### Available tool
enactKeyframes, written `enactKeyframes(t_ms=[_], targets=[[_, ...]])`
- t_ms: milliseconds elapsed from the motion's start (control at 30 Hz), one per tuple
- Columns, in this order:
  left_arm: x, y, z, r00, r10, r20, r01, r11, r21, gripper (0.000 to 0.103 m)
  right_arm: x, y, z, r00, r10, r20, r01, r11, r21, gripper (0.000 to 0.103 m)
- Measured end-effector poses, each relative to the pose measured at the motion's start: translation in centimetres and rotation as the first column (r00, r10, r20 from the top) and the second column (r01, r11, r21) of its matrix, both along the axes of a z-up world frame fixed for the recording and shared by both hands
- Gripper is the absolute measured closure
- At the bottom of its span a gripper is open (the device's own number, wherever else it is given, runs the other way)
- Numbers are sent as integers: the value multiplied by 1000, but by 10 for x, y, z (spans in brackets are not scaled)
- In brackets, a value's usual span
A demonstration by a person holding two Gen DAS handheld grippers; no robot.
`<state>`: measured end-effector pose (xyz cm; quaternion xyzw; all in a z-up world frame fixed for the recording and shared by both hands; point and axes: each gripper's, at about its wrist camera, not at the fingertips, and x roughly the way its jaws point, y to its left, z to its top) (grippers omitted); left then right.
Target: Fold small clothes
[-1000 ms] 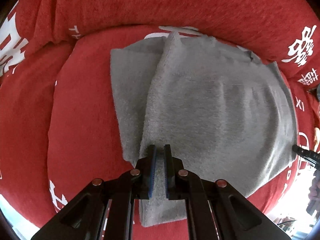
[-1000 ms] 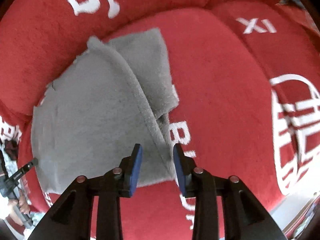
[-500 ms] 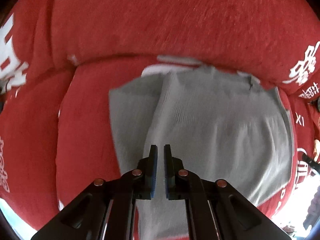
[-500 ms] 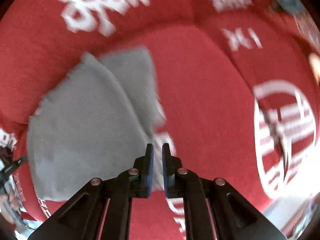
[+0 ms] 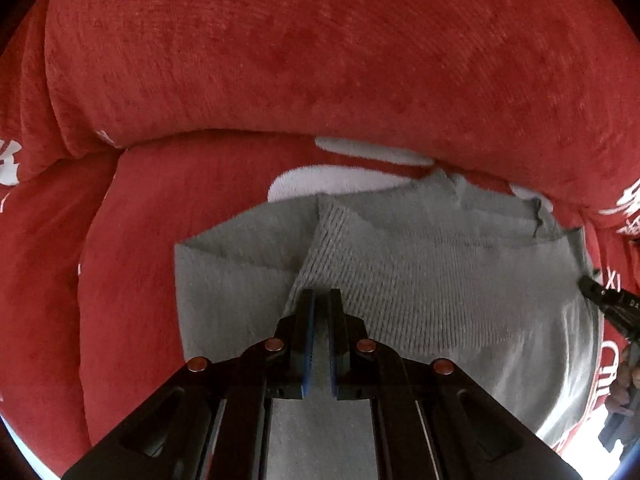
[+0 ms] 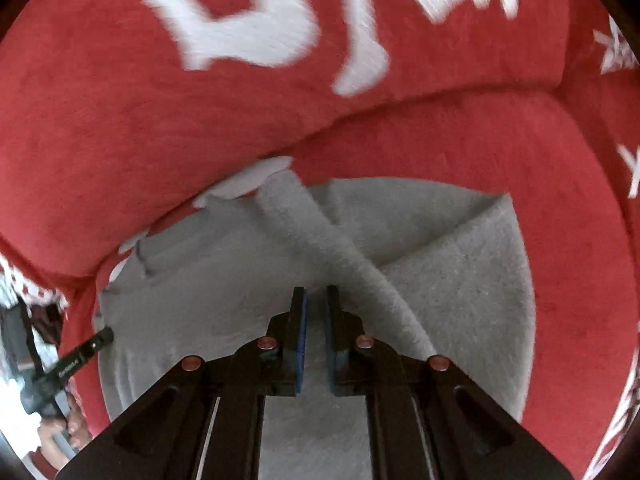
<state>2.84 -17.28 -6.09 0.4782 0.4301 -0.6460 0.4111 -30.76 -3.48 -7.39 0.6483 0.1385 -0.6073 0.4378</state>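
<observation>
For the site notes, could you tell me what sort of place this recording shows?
Most likely a home living room: the work surface is a sofa seat under a red plush cover with white lettering, with a back cushion behind it. A grey knit garment lies on the seat.

Both grippers pointing steeply down, left gripper (image 5: 319,300) w/ jaws pinched nearly together, only a thin slit btwn the blue pads, right gripper (image 6: 315,298) likewise clamped to a narrow gap, and a hand (image 6: 60,436) gripping the left one's handle at frame edge.
</observation>
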Motion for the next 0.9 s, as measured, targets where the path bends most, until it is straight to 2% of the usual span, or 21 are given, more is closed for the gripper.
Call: enactKeyframes(t_ms=[100,167,267,333,567,733,900], targets=[[6,-5,1,1000,21,-22,-21,1000,14,96,-17,4,-3,994,-89,59,90,996,-15,99],[6,-6,3,1000,24,-12,-24,1000,15,96,-26,6,-1,991,-125,49,126,992,-8,99],[4,-2,11,1000,9,21,-9,1000,2,96,-37,9,5,986,-165,-26,166,986,32,95],[2,4,16,999,-8,39,8,1000,1,96,-40,17,10,985,-169,-13,170,985,36,95],[2,36,24,996,-53,67,52,998,27,96,-12,49,40,995,-102,-19,103,995,14,95],[5,53,23,994,-63,89,59,997,43,96,22,62,40,999,-48,9,48,998,29,95],[11,69,17,995,-65,79,59,995,82,96,57,65,33,999,7,36,-9,999,49,95]])
